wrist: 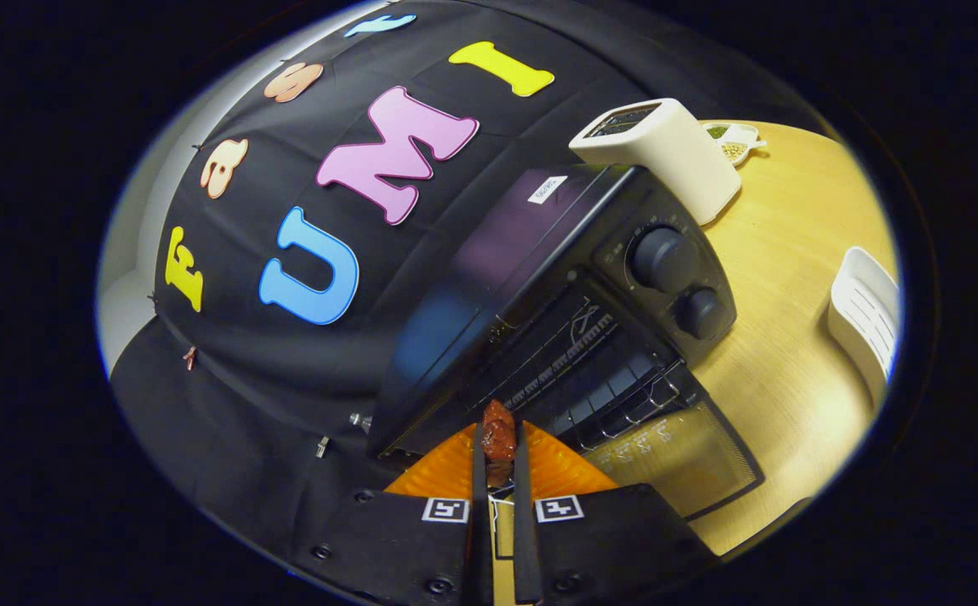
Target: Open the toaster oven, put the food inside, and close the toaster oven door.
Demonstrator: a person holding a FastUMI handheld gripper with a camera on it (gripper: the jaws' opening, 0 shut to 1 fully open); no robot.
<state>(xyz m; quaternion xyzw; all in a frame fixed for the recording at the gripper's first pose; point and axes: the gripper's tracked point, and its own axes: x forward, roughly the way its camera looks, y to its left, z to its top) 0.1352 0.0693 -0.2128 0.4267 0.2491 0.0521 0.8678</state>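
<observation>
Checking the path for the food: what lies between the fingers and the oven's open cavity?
Only the reddish food, pinched between the fingers. Beyond it comes the oven rack, seen in the gripper view.

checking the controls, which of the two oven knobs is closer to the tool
The smaller knob, nearer the open door than the bigger knob; the tool grips food.

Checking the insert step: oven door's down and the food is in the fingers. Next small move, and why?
Probably ease the gripper forward into the toaster oven and lower the food onto the wire rack before releasing. The fingers are shut on the reddish-brown piece, the glass door lies folded down, and the rack sits just ahead of the fingertips, so the way in looks open.
</observation>
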